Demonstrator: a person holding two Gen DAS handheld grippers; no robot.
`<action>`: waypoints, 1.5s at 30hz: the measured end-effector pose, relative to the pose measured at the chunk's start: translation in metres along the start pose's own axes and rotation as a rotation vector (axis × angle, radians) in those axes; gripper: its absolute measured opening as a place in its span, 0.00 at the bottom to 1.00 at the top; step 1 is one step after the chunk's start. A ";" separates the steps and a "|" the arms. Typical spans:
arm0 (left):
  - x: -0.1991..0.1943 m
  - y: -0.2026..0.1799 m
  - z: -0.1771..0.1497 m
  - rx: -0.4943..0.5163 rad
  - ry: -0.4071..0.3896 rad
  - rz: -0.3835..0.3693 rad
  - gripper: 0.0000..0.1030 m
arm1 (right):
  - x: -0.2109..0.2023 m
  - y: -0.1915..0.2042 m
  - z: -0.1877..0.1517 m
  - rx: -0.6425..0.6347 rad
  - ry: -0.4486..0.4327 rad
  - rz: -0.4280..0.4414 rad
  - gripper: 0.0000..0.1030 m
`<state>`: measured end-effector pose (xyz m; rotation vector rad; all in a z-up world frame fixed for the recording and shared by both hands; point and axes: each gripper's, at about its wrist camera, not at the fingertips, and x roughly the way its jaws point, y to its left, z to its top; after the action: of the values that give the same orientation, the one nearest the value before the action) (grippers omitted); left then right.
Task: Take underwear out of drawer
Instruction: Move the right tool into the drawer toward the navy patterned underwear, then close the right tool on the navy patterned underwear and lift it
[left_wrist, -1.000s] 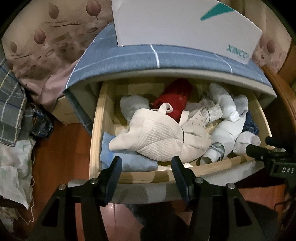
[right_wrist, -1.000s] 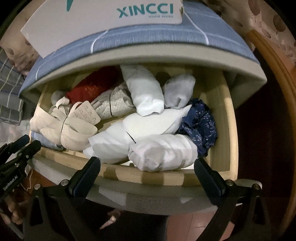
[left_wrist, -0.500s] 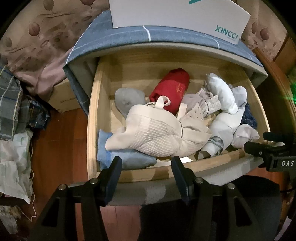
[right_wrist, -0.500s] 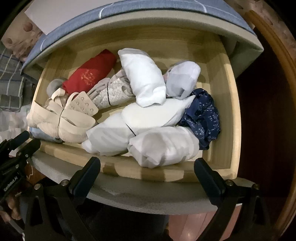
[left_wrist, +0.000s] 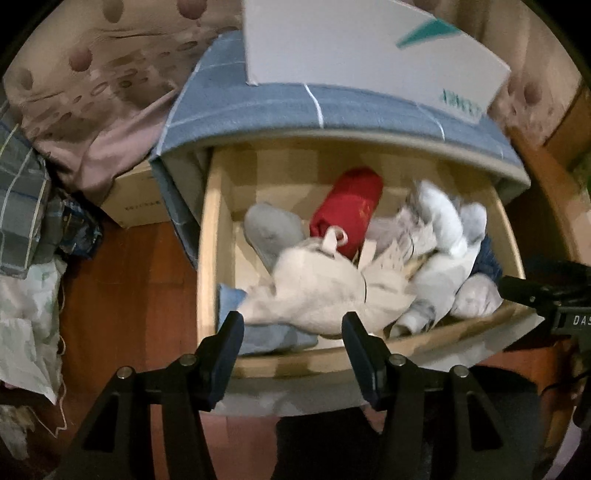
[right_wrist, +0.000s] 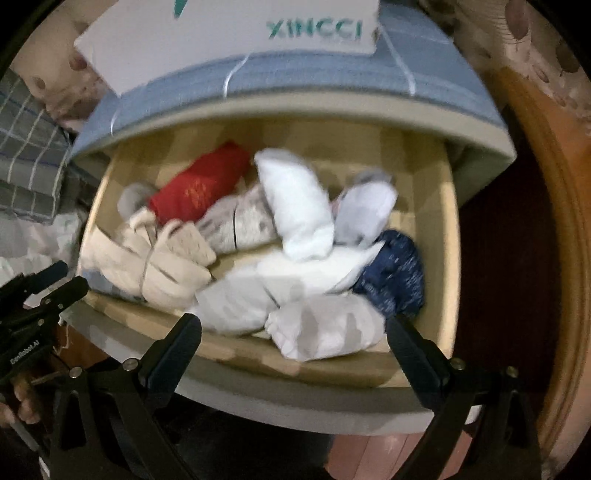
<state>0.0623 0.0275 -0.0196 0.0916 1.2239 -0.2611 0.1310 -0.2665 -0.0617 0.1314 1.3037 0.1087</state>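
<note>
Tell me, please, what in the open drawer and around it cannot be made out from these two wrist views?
- Light blue garment, left wrist view: mostly covered by the beige bra.
- Navy garment, left wrist view: mostly hidden behind white rolls; clearer in the right view.
- White box lettering, left wrist view: blurred.
- Drawer bottom: mostly covered by clothes.

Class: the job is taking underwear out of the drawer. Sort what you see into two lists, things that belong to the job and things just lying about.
Belongs to the job:
open wooden drawer
red rolled garment
white rolled bundles
navy speckled garment
beige strappy garment

Just lying about:
white XINCCI cardboard box
checked grey cloth
brown cardboard box
</note>
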 end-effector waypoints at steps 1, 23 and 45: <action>-0.004 0.002 0.003 -0.009 -0.004 -0.001 0.55 | -0.003 -0.004 0.003 0.006 0.002 0.007 0.96; 0.000 0.026 0.005 -0.043 0.043 0.057 0.55 | 0.029 -0.051 0.020 -0.100 0.225 -0.120 0.50; 0.021 0.026 0.013 -0.029 0.094 0.062 0.55 | 0.102 -0.027 -0.006 -0.347 0.387 -0.294 0.52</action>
<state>0.0873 0.0469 -0.0365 0.1175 1.3153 -0.1873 0.1523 -0.2771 -0.1645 -0.3945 1.6531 0.1109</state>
